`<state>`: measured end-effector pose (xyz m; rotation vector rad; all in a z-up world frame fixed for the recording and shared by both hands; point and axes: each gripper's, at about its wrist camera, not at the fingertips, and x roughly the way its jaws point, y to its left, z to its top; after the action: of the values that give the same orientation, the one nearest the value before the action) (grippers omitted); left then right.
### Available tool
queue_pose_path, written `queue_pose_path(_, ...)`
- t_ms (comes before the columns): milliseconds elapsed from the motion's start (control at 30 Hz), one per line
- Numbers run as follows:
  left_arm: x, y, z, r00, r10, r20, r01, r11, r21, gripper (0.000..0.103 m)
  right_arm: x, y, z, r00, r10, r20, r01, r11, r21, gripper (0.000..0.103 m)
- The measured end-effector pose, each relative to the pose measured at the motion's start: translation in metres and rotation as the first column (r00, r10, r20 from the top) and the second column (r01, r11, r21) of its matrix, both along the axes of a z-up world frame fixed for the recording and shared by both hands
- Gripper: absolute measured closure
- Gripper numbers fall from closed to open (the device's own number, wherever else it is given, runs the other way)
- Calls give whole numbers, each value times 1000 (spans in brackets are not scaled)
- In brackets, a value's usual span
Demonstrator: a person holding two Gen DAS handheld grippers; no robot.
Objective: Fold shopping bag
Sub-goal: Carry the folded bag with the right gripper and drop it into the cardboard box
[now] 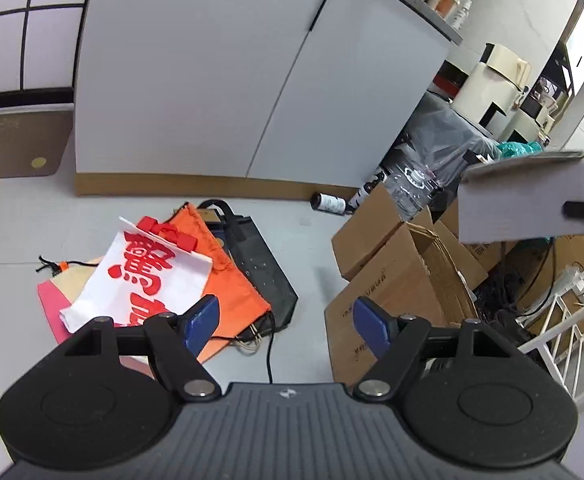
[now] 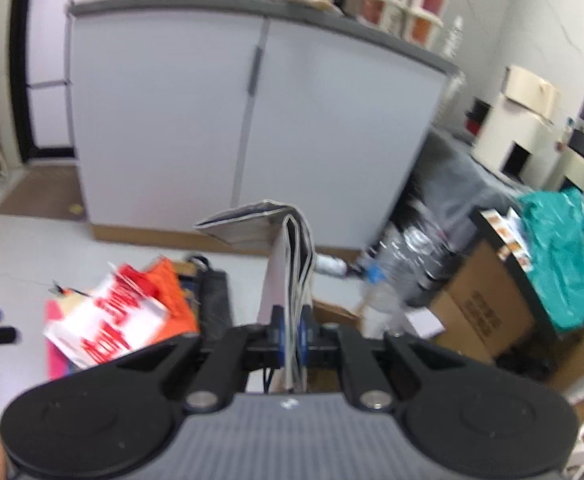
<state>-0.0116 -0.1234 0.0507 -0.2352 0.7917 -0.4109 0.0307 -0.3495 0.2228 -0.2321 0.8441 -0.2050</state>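
Two grippers are mine: my right gripper is clamped on a folded grey paper shopping bag, which stands up between the blue pads, its top flopped over to the left. My left gripper hangs wide apart, holding nothing, above the floor. Open cardboard boxes sit to the right; what they contain I cannot tell. From the left wrist, the grey bag floats off to the upper right. A heap of other bags lies below the white cabinet.
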Motion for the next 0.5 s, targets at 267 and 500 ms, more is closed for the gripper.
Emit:
queue_pose_path(267, -1, -17, -2, 1000, -29, 6, 29, 999, 34, 25, 36, -37, -51, 982, -131, -140, 132, 991, 0, 97)
queue_pose_path(500, 8, -23, -7, 1000, -19, -19, 20, 999, 26, 25, 73, -56, -83, 950, -203, -236, 211, 977, 8, 96)
